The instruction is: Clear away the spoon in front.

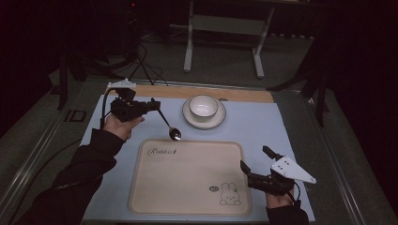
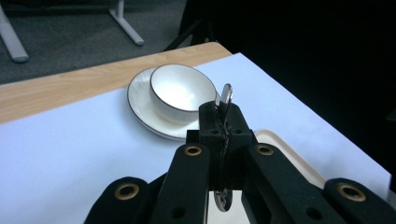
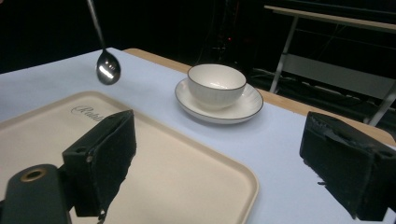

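Observation:
My left gripper (image 1: 154,104) is shut on the handle of a metal spoon (image 1: 169,125), held above the blue mat left of the bowl. The spoon hangs down and to the right, its bowl end (image 3: 108,67) just over the far edge of the cream tray (image 1: 187,206). In the left gripper view the handle (image 2: 225,100) sticks up between the closed jaws. A white bowl (image 1: 203,106) sits on a white saucer (image 1: 219,120) at the back of the mat. My right gripper (image 1: 253,159) stands open by the tray's right edge, nothing between its pads (image 3: 105,158).
The tray carries a "Rabbit" script and a small rabbit drawing (image 1: 230,194). A pale blue mat (image 1: 263,122) covers the wooden table (image 1: 244,95). Beyond the table stand a white frame's legs (image 1: 188,51) and cables on the grey floor.

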Motion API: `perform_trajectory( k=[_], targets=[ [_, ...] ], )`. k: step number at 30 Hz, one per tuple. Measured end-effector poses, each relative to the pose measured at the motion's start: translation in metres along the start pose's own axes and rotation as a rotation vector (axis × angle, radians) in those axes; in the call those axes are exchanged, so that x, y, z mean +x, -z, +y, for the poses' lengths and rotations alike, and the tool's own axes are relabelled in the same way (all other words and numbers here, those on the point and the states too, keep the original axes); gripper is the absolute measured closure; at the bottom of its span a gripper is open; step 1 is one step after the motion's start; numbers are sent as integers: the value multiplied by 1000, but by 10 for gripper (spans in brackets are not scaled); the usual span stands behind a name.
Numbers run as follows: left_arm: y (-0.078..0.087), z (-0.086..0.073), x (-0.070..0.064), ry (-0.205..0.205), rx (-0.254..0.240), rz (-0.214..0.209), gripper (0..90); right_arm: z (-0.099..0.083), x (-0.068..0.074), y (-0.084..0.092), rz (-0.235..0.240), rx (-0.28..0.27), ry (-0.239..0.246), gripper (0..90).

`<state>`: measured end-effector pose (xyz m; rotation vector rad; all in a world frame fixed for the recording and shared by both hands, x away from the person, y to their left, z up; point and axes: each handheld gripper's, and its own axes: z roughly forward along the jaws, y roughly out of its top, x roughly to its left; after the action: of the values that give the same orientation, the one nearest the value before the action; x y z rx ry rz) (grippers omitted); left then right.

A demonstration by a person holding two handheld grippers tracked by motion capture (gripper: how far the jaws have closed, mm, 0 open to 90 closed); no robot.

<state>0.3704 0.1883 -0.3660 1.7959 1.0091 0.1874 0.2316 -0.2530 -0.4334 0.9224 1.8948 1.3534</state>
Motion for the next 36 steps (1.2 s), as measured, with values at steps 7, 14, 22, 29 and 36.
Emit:
perform_trajectory(
  k=[7,14,22,29,36],
  targets=[
    [8,-8,-9,-36,63,-15,898,1,1,-1,2,1,4,107],
    [15,-18,-20,-53,134,-18,899,1,1,-1,1,-2,8,107],
    [21,-29,-39,-76,210,-56,898,1,1,-1,1,-1,4,107],
    [18,-40,-46,-106,305,-97,897,1,1,-2,4,2,4,106],
    [6,-50,-49,-92,373,-135,897,1,2,-4,7,8,6,107]
  ],
)
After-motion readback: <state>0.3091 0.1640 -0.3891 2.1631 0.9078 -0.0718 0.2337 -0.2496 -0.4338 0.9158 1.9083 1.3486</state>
